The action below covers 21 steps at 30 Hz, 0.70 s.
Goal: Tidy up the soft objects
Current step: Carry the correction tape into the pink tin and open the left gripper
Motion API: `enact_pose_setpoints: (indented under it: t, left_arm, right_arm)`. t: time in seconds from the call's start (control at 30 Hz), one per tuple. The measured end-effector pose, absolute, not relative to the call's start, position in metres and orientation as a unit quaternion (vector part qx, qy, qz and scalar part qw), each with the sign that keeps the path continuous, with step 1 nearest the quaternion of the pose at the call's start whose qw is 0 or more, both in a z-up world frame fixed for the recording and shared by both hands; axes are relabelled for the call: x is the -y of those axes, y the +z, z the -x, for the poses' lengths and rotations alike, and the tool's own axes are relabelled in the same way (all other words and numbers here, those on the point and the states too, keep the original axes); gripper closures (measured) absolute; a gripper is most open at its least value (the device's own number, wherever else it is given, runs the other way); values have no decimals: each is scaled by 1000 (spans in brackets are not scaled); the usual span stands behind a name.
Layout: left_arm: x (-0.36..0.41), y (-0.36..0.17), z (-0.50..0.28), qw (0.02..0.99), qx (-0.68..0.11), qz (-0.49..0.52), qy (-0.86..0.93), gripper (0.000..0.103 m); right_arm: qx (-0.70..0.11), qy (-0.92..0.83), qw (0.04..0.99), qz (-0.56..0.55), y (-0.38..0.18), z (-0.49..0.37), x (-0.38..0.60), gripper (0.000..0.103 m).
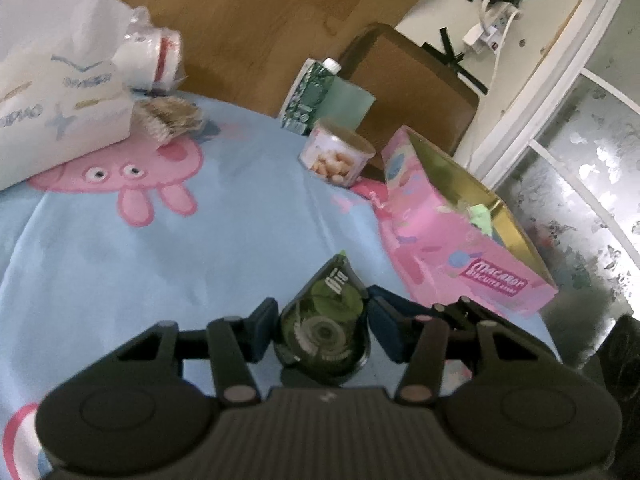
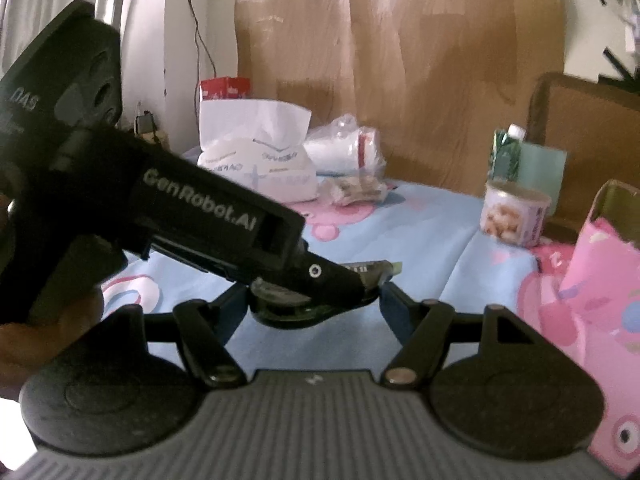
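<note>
A dark green teardrop-shaped tape dispenser (image 1: 324,324) lies on the blue cartoon cloth (image 1: 200,248). My left gripper (image 1: 320,320) has its blue pads on either side of it, close to or just touching it; the grip cannot be told. In the right wrist view the same dispenser (image 2: 316,300) sits between my right gripper's (image 2: 312,300) open fingers, with the left gripper's body (image 2: 180,208) reaching in from the left over it. An open pink Macaron box (image 1: 460,240) with soft green items inside stands to the right.
A white tissue pack (image 1: 52,92), a plastic-wrapped roll (image 1: 152,56) and a brush (image 1: 172,118) lie at the far left. A snack can (image 1: 340,156) and green carton (image 1: 312,96) stand at the back. A brown chair (image 1: 408,84) is behind the table.
</note>
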<state>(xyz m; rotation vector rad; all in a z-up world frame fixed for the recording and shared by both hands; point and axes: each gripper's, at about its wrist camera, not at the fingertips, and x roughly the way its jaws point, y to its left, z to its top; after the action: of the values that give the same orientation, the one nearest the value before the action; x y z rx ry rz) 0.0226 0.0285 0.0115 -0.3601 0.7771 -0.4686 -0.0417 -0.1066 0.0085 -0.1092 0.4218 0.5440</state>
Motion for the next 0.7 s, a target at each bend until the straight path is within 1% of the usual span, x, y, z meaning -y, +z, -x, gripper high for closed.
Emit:
enact_pose_setpoints:
  t: [0.23, 0.5, 0.6, 0.63, 0.67, 0.7]
  left_arm:
    - [6, 44, -47, 883, -352, 154, -269, 52]
    - [92, 70, -92, 876, -338, 109, -327, 52]
    - [127, 76, -113, 871, -338, 100, -342, 53]
    - [138, 78, -120, 870, -335, 98, -347, 55]
    - [149, 81, -127, 871, -330, 95, -352, 55]
    - [160, 82, -134, 872, -326, 93, -353, 51]
  right_arm:
    - [-156, 217, 961, 63, 34, 38, 134, 29]
    - [-122, 128, 981, 78, 52, 29, 199, 31]
    - [-116, 95, 985, 83, 56, 20, 222, 34]
    - [-115, 85, 986, 84, 57, 16, 230, 38]
    - [-115, 71, 987, 88, 58, 11, 237, 42]
    - [-118, 58, 987, 92, 57, 1, 245, 42]
